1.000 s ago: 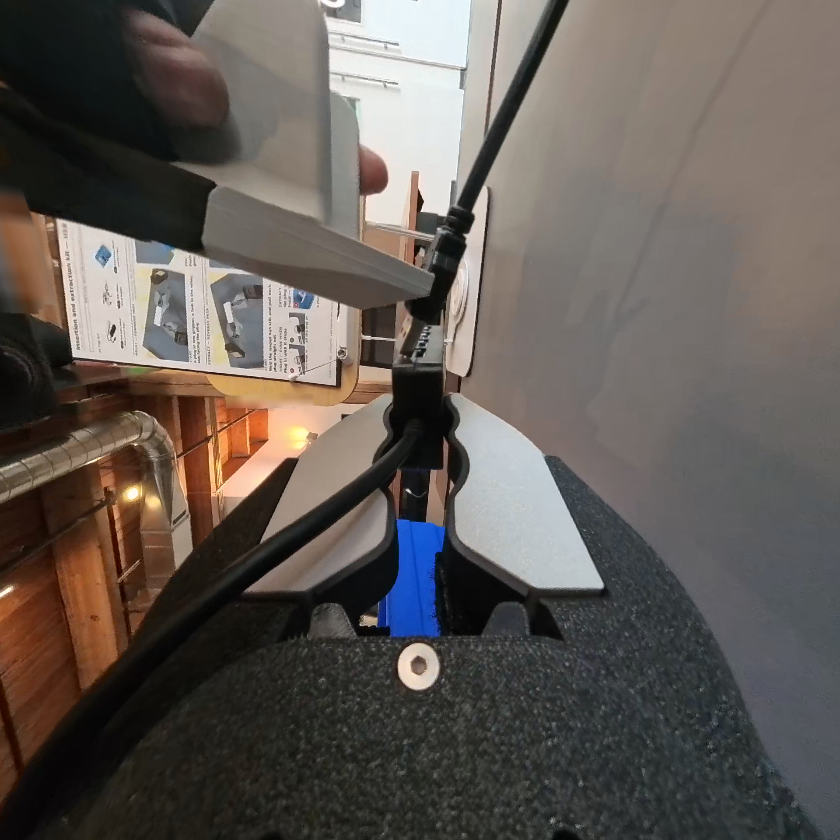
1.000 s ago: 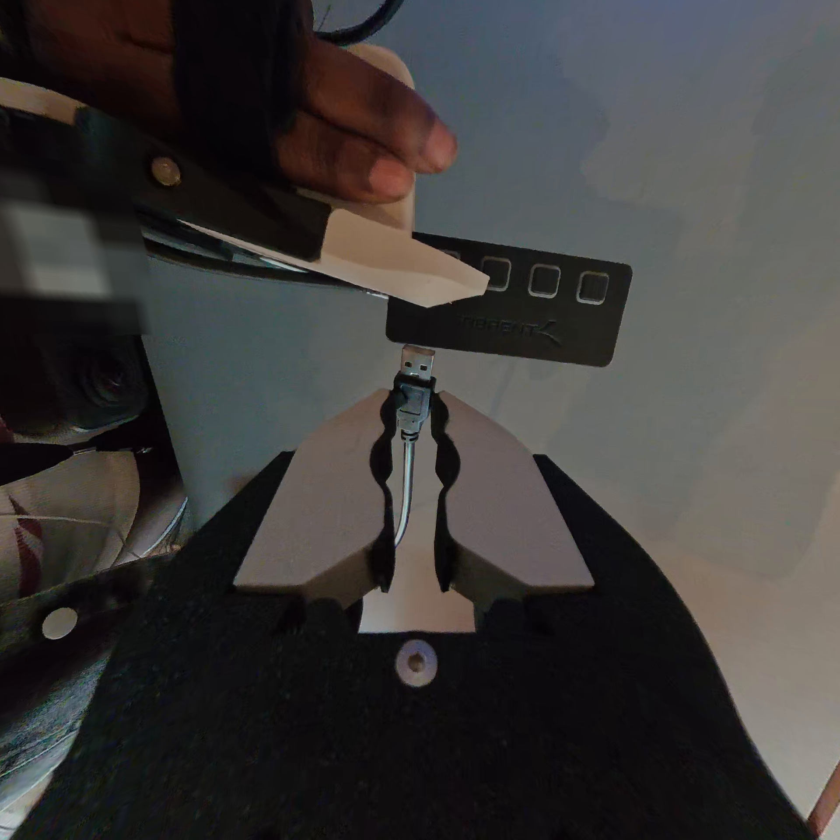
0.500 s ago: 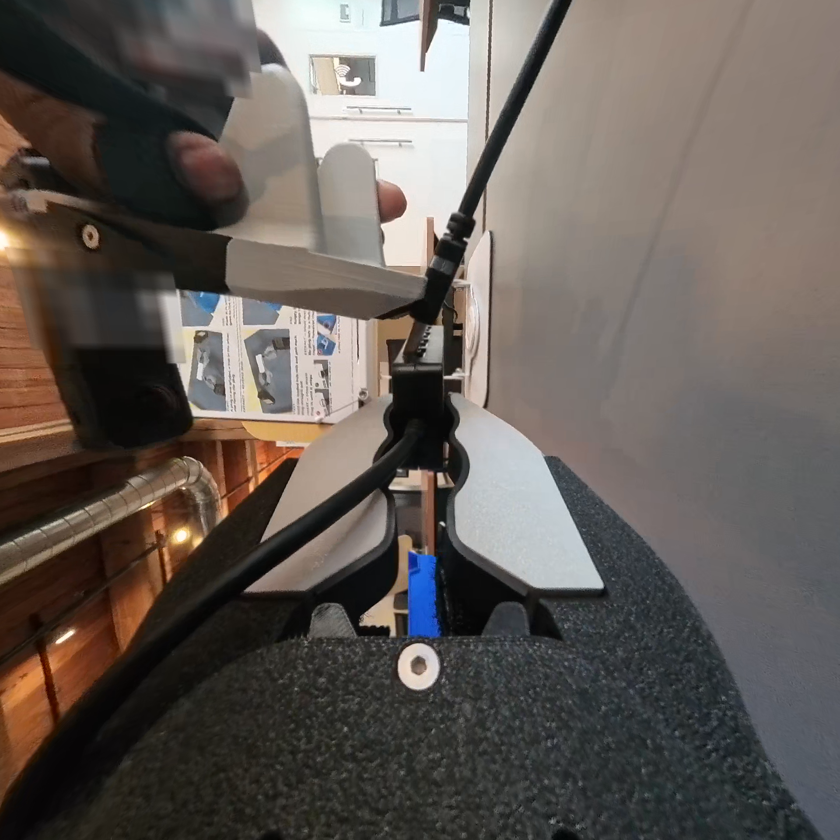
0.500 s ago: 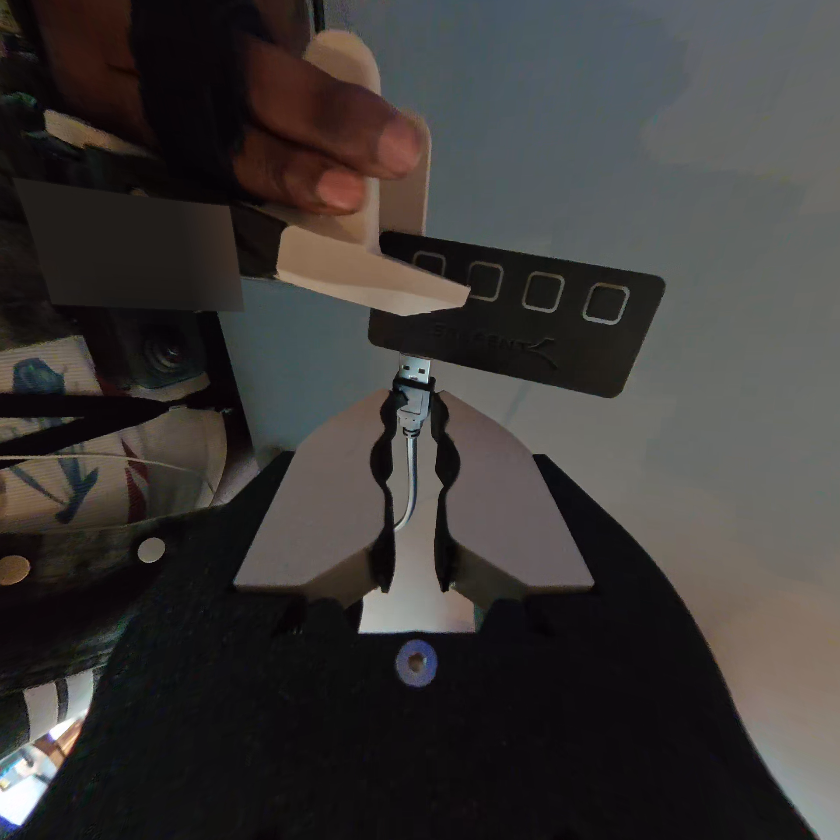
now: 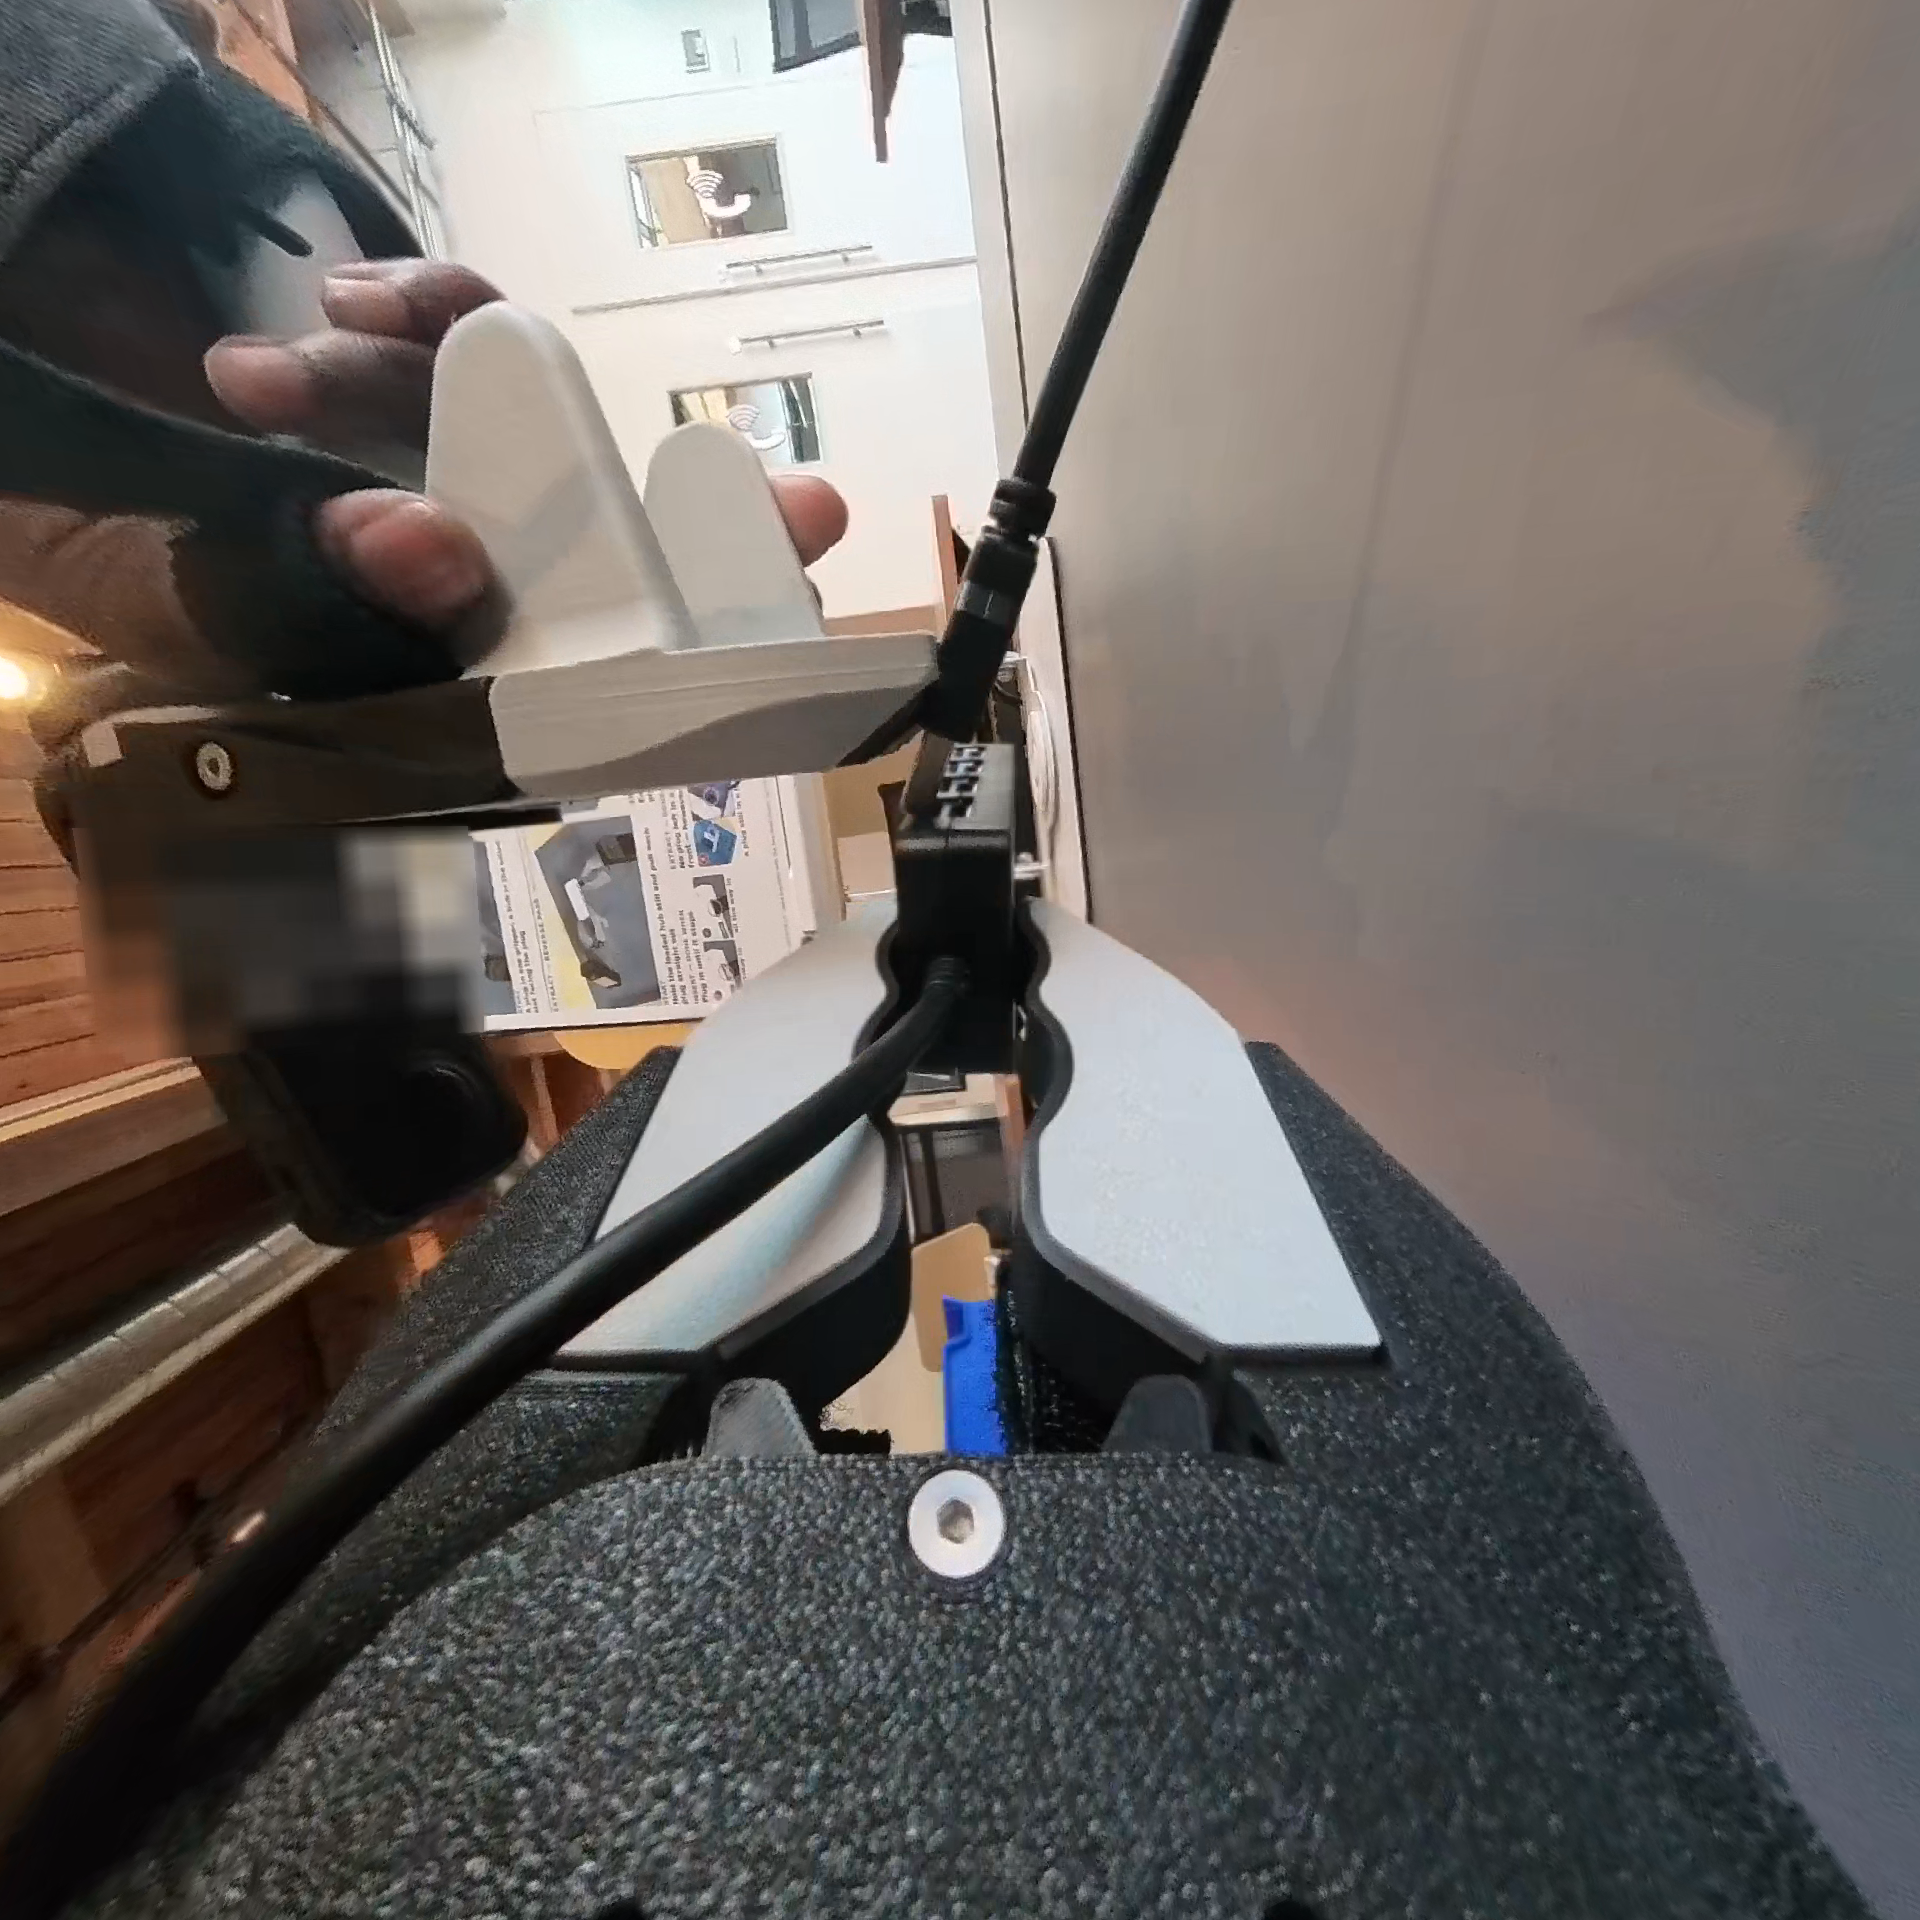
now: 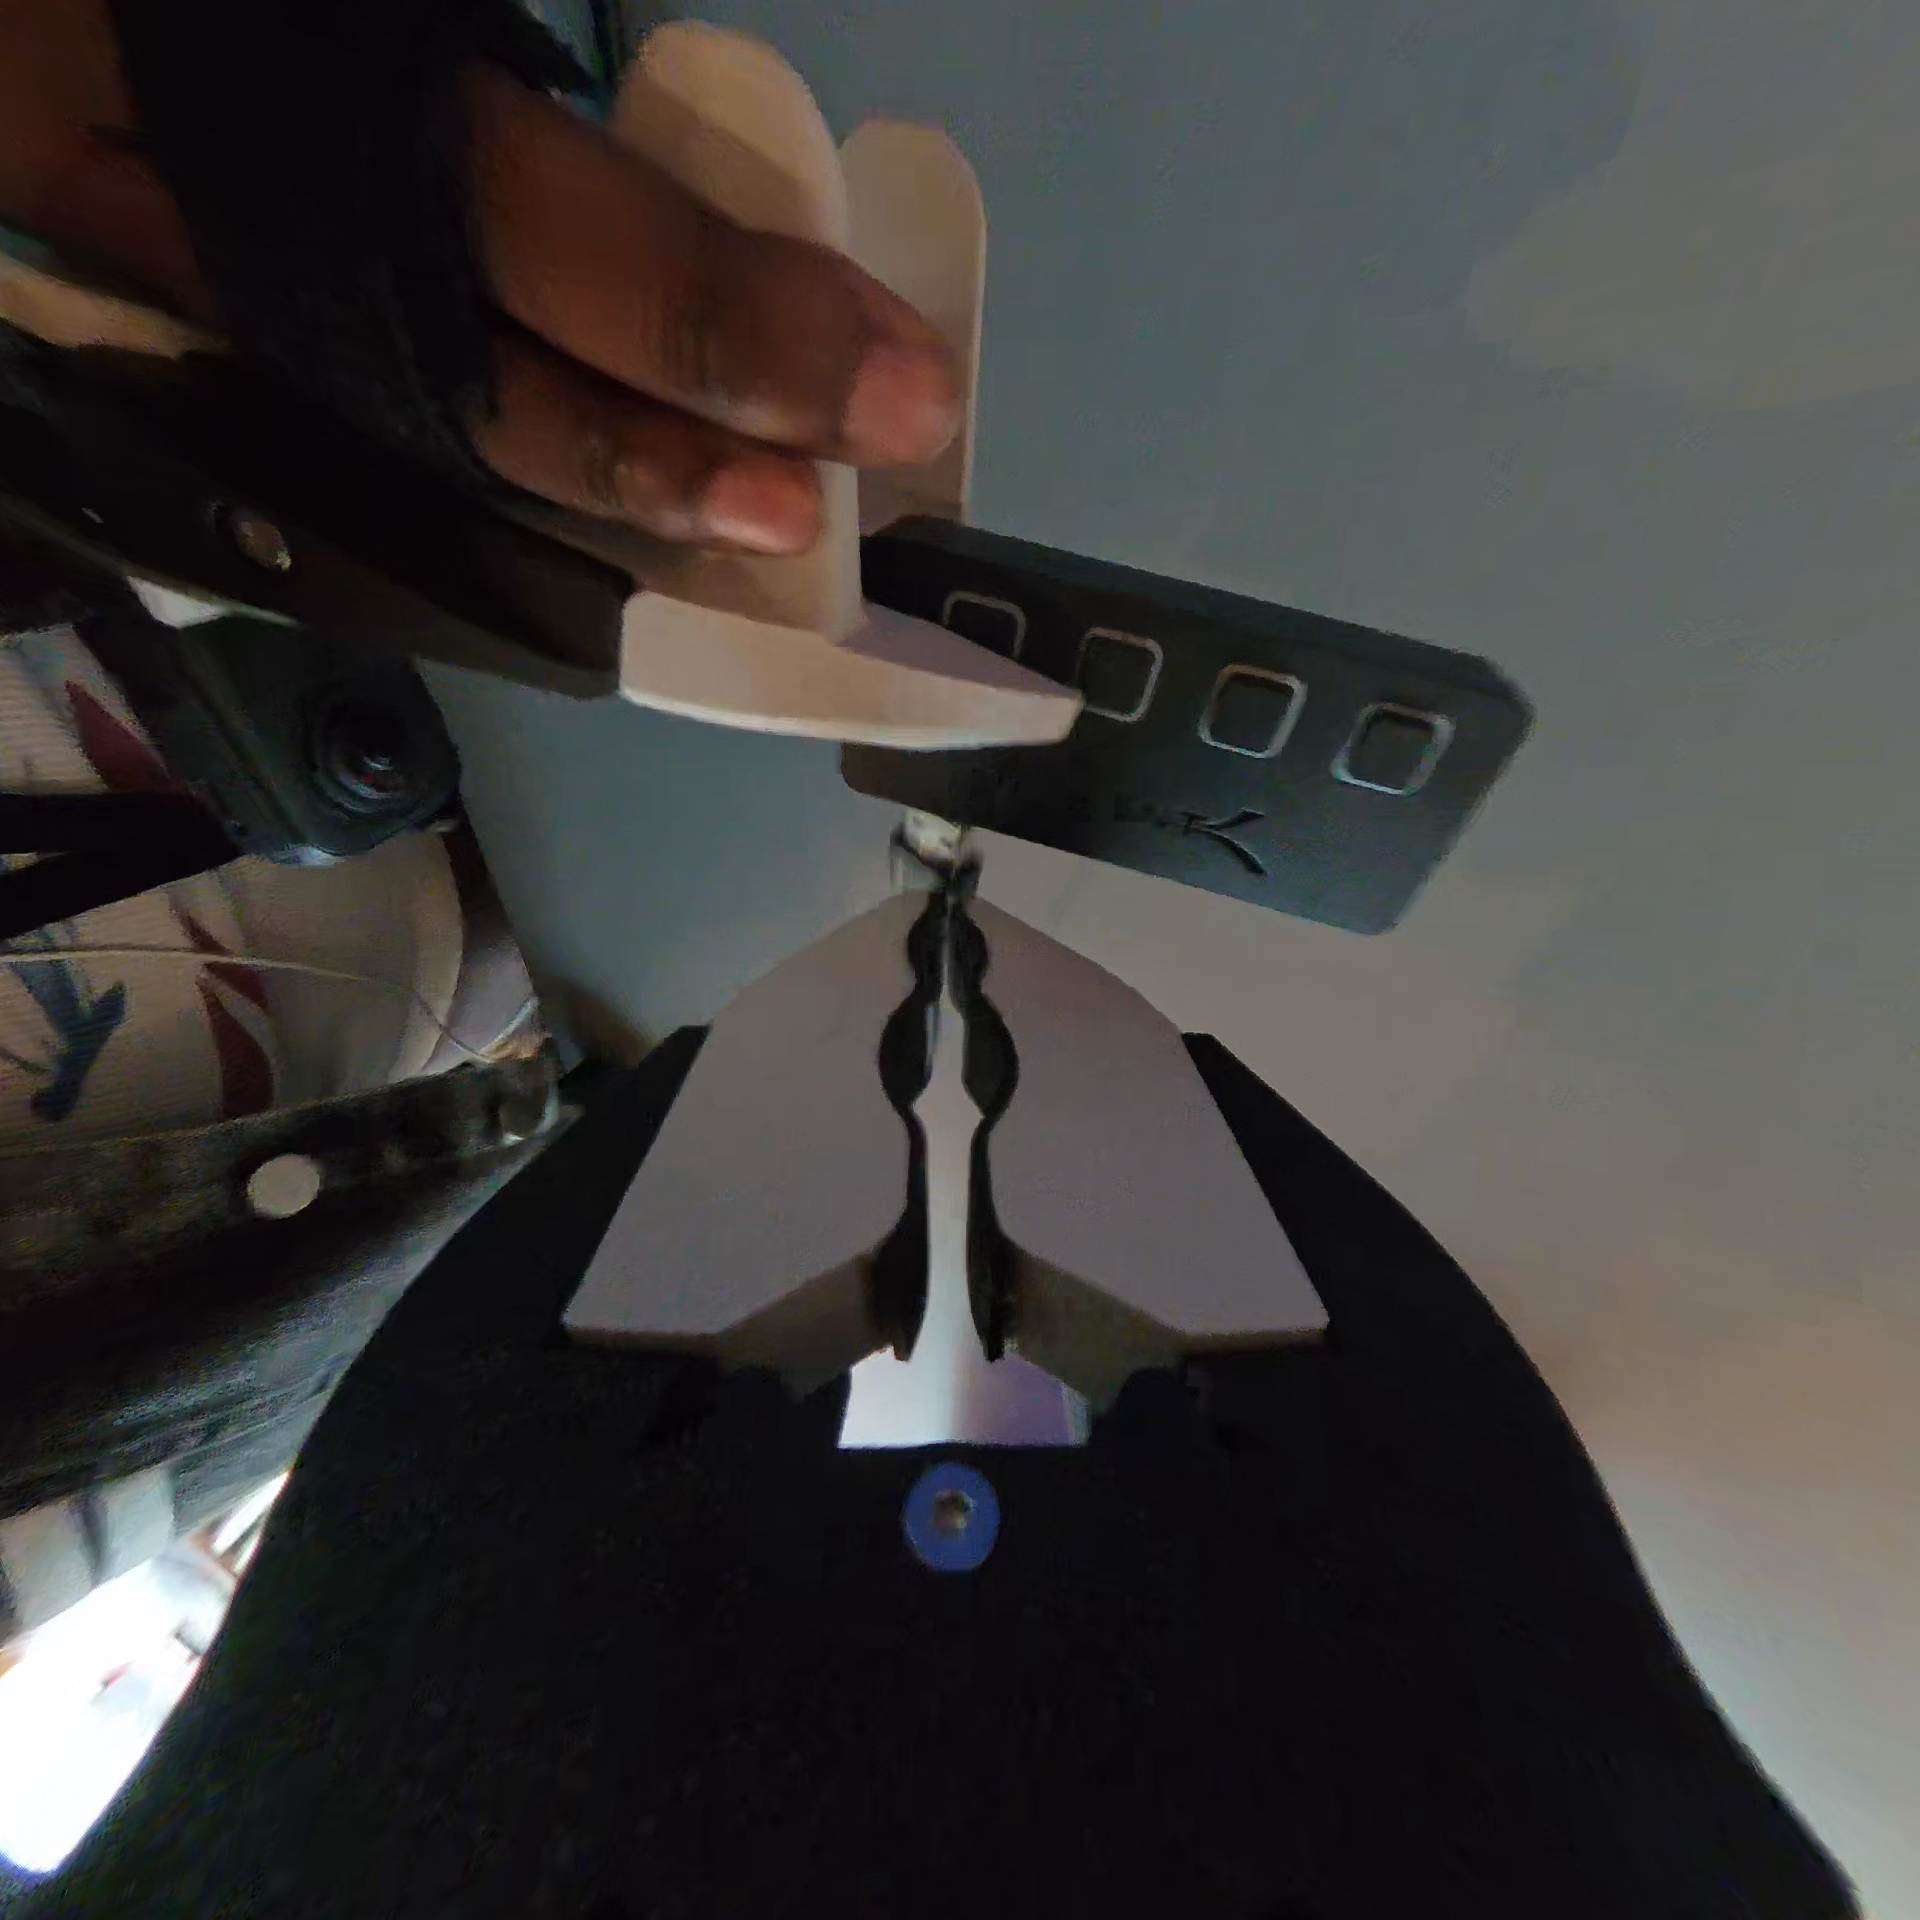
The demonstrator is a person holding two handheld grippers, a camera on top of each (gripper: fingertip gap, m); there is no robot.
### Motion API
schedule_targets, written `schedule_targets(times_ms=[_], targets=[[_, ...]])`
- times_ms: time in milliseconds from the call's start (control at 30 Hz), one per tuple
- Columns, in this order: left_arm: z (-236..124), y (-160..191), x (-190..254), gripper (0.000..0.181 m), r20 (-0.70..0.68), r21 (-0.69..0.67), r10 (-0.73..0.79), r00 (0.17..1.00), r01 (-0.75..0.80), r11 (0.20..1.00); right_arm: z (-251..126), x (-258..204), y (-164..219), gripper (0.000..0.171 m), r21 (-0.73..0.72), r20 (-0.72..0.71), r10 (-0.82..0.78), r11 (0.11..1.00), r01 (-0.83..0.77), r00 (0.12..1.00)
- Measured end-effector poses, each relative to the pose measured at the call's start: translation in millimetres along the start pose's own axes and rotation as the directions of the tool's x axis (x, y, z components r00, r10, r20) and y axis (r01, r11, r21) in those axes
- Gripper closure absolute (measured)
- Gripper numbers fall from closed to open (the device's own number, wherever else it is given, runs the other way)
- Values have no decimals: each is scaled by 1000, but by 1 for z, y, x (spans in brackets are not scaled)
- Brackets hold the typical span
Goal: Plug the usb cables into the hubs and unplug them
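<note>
Grey wall, hub [image 5: 956, 883] gripped in left claw [image 5: 956, 966]

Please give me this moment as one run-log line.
left hand-held gripper: shut on hub | right hand-held gripper: shut on plug | plug: at hub edge, seating unclear

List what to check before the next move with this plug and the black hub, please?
1. Hub held firmly: left gripper is shut on its end. Ok.
2. Plug gripped: right gripper pinches it only at the very fingertips. Ok, barely.
3. Plug fully seated: metal tip shows at the hub's edge, but the picture is blurred. Cannot tell.
4. Plug square to the hub: it looks tilted. Not ok.
5. Plug's cable free: it runs off clear of both grippers. Ok.
</note>
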State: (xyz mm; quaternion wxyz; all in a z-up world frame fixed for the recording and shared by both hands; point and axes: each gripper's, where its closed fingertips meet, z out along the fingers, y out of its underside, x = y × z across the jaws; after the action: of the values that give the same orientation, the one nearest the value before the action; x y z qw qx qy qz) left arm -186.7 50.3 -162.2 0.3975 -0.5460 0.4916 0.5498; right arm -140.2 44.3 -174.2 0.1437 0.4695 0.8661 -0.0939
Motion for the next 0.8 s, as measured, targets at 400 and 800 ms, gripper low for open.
schedule_targets(times_ms=[400, 800], targets=[[0, 28, 13, 164, -47, -35, -243, 969, 241, 970, -21, 4, -30, 157, 487, -37, -48, 871, 60, 998], [-9, 51, -16, 164, -64, 22, -766, 640, 768, 640, -21, -11, 20, 138, 610, -632, 8, 622, 491, 775]])
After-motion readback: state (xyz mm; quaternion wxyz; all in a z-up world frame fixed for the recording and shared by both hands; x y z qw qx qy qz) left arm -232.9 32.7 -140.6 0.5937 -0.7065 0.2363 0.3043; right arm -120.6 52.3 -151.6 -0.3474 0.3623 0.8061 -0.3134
